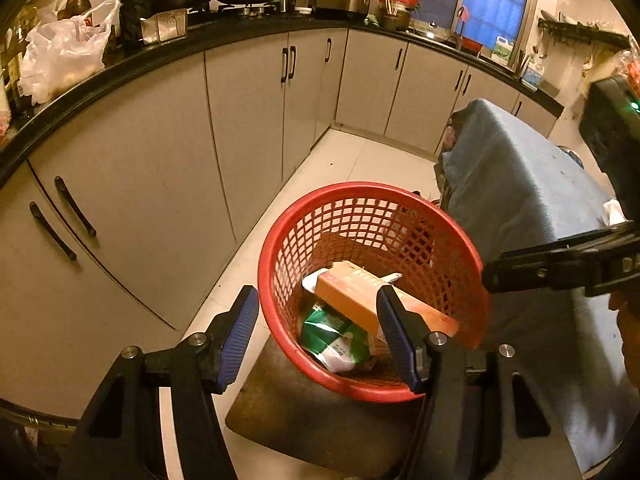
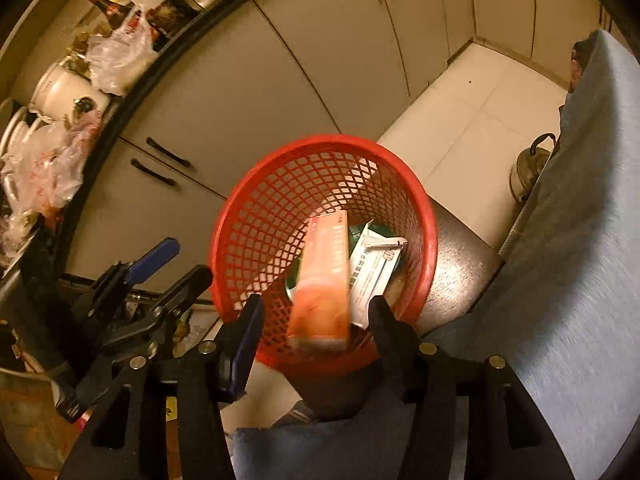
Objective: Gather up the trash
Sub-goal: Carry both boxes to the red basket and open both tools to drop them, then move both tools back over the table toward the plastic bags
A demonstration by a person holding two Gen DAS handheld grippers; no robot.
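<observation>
A red mesh trash basket (image 1: 320,200) stands on a dark stool (image 1: 304,420) beside a blue-covered table (image 1: 532,200). Inside lie an orange box (image 1: 352,292), a green and white packet (image 1: 332,340) and white paper. My left gripper (image 1: 318,336) is open and empty, its jaws straddling the basket's near rim. My right gripper (image 2: 316,332) is open above the basket (image 2: 256,208). The orange box (image 2: 324,276) is blurred between its jaws, loose over the basket. The right gripper also shows at the right edge of the left wrist view (image 1: 560,264).
Grey kitchen cabinets (image 1: 160,184) run along the left under a black counter (image 1: 120,68) crowded with bottles, pans and plastic bags. A metal kettle (image 2: 528,168) sits on the tiled floor by the table. The left gripper (image 2: 152,276) shows left of the basket.
</observation>
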